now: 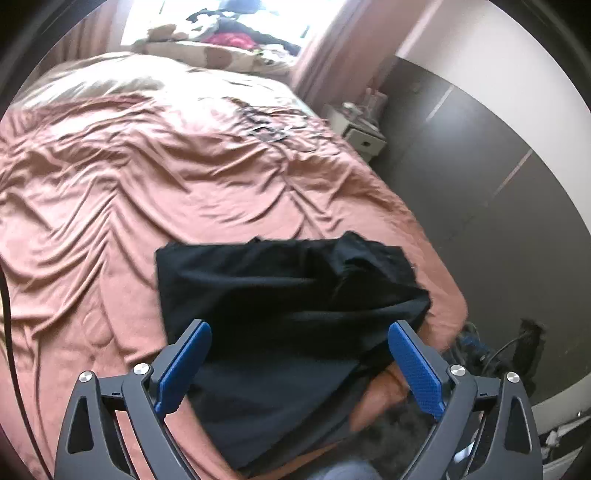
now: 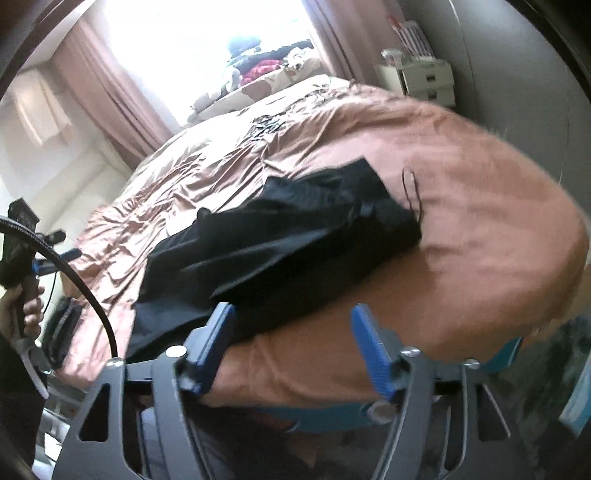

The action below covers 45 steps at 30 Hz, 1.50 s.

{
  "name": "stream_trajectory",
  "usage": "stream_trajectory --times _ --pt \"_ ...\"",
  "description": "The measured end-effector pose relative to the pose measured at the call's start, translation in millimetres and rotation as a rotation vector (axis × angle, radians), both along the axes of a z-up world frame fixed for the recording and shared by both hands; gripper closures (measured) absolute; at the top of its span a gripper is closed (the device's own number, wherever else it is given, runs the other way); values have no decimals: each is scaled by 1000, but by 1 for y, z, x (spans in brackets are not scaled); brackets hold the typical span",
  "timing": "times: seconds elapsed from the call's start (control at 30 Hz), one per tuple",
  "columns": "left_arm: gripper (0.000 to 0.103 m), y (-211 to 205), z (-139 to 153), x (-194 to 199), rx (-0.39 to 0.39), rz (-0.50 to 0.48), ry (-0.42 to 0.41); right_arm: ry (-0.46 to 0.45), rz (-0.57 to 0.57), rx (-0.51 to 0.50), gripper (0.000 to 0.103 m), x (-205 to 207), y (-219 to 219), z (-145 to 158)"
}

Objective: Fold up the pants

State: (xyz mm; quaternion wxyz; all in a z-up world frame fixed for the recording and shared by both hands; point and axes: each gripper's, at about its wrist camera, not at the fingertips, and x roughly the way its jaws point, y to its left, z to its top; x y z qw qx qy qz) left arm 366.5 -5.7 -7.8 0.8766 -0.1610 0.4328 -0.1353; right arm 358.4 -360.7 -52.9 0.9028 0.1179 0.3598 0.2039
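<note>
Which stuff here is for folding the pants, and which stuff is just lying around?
For the job:
- black pants
- bed they lie on
- left claw, open
- right claw, open

Just lying about:
- pile of clothes by the window
- small white drawers
- curtain
- cable

The pants (image 1: 280, 291) are black, of a soft, matte cloth, lying folded over in a rumpled rectangular bundle near the foot corner of the bed (image 1: 155, 177) (on its pinkish-brown cover). One end is bunched and creased; the other spreads flatter, drooping toward the bed's edge.
</note>
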Motion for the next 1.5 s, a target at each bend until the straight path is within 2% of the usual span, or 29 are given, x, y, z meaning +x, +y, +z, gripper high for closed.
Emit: stream_trajectory --times 0.2,0.43,0.6,0.83,0.9,1.1,1.33,1.37,1.43,1.5 --pt "5 24 -36 -8 -24 68 28 -26 43 -88 37 33 20 17" --pt "8 49 -79 -8 -93 126 89 -38 95 -201 37 78 45 23" --pt "28 62 -105 -3 -120 154 138 -9 127 -255 37 120 64 22" --pt "38 70 -131 7 -154 189 195 32 178 -331 37 173 91 12" --pt "44 71 -138 10 -164 197 214 48 196 -358 37 187 99 8" --pt "54 72 -158 18 -202 210 253 107 246 -447 37 221 121 -4" --pt "60 72 -169 23 -207 215 270 191 309 -498 41 255 140 -19" --pt "61 72 -169 23 -206 214 270 205 318 -502 43 259 141 -23" --pt "62 71 -170 23 -208 214 268 235 330 -506 54 265 143 -30" --pt "62 70 -171 23 -209 215 267 253 343 -507 76 270 143 -35"
